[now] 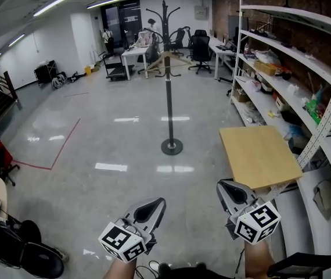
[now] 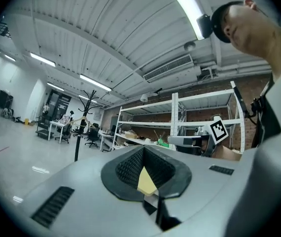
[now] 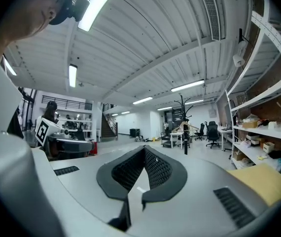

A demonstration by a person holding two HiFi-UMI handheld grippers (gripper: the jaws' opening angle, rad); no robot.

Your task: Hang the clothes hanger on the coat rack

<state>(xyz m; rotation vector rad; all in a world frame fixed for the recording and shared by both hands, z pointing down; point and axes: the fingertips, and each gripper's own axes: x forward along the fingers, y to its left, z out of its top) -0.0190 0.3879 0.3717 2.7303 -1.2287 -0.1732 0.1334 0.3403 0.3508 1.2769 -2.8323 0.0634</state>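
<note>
**Evidently done: hanger on the rack, both tongs empty**

Finding one: the clothes hanger hangs high on the coat rack, up by the hooks. From the head view it shows as a pale wooden triangle against the dark pole. The right gripper view shows it in the same place. It is small in every view, so which hook bears it cannot be told.

Finding two: the rack stands alone on the open floor, well apart from the person. Its round base sits ahead and between the two tools. The metal shelving runs down the right side, and a tan board lies near the right tool. Neither touches the rack.

Finding three: the left tongs are clenched with nothing in them. Their ribbed pads meet at the tip, and the yellow patch in the notch behind reads as part of the tool, though this is not certain. The right tongs are likewise clenched on nothing, pads together.

Judgement: both tools are held low, level and close to the body, pointing out across the room. That posture suits standing clear of finished work rather than carrying or reaching. With the hanger up and neither tool loaded, the task appears complete. The only open doubt is how securely the hook sits, which these views are too distant to settle.
</note>
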